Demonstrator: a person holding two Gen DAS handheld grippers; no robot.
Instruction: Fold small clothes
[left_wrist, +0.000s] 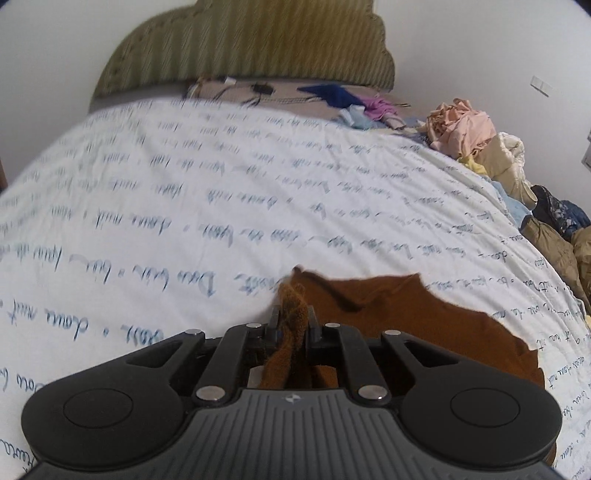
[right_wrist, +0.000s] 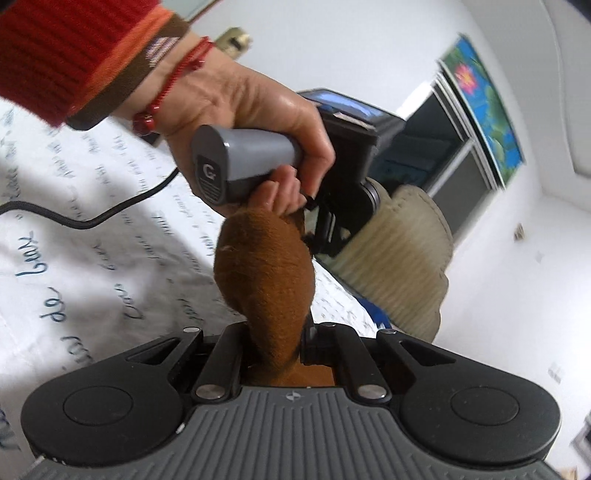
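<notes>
Our left gripper (left_wrist: 291, 314) has its fingers clenched on a bunched edge of the brown cloth (left_wrist: 406, 314), which trails off toward the bed's (left_wrist: 184, 192) near right edge. Our right gripper (right_wrist: 275, 332) is likewise clamped on a fold of it, just below the left hand (right_wrist: 258, 110).

Padded headboard (left_wrist: 243, 44) — flower picture (right_wrist: 484, 110).

We list: one bed (left_wrist: 221, 177) under a white sheet (left_wrist: 155, 221) printed with blue script; an olive ribbed headboard (left_wrist: 251, 40); plain white walls (left_wrist: 480, 44); a dark window (right_wrist: 454, 162); a blue flower picture (right_wrist: 484, 107) hung above it; a wall switch (left_wrist: 541, 86).
</notes>
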